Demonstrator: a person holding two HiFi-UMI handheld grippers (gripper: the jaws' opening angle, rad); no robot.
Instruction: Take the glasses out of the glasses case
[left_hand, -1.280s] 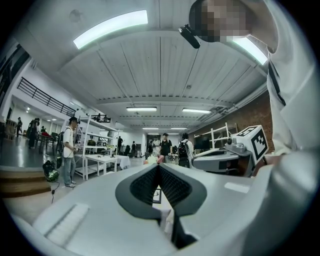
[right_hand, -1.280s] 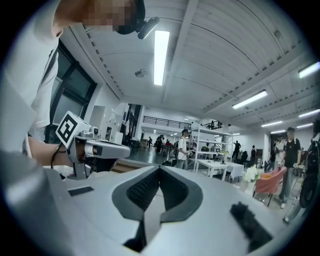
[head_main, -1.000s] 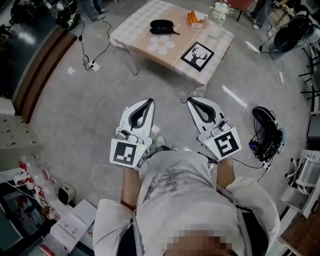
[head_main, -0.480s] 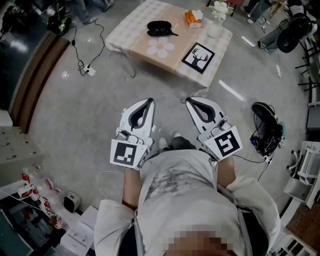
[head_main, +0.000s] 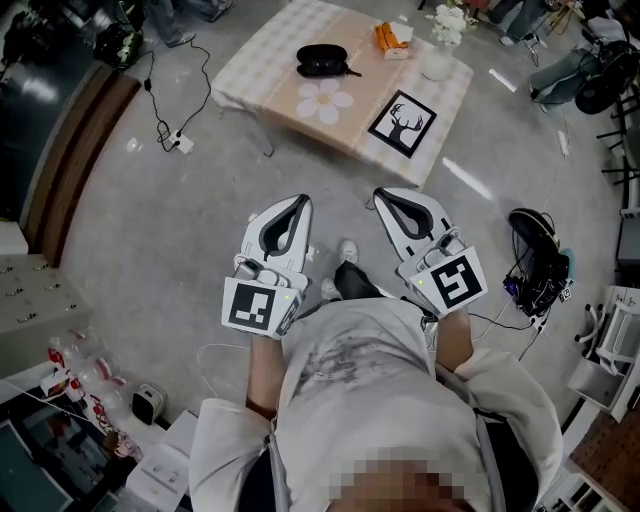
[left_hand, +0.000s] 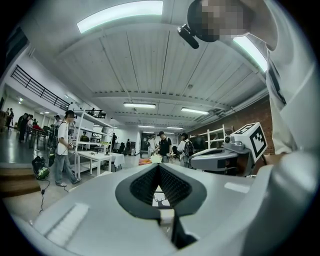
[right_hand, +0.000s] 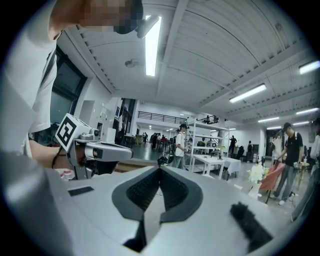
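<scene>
- A low table (head_main: 262, 62) is seen well ahead of the person.
- The left gripper (head_main: 299, 201) and right gripper (head_main: 381, 193) are held side by side, jaws closed on nothing.
- The black glasses case (head_main: 322, 58) is laid on the table, well apart from both.

Left tool (head_main: 297, 202) and right tool (head_main: 384, 194) held forward, jaws together.

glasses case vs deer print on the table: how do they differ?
The glasses case is all black, rounded and bulky; the deer print is a flat square with a black border round a white field. The glasses case lies toward the table's far side; the deer print lies by the edge nearer the person. Both rest on the low table, untouched.
</scene>
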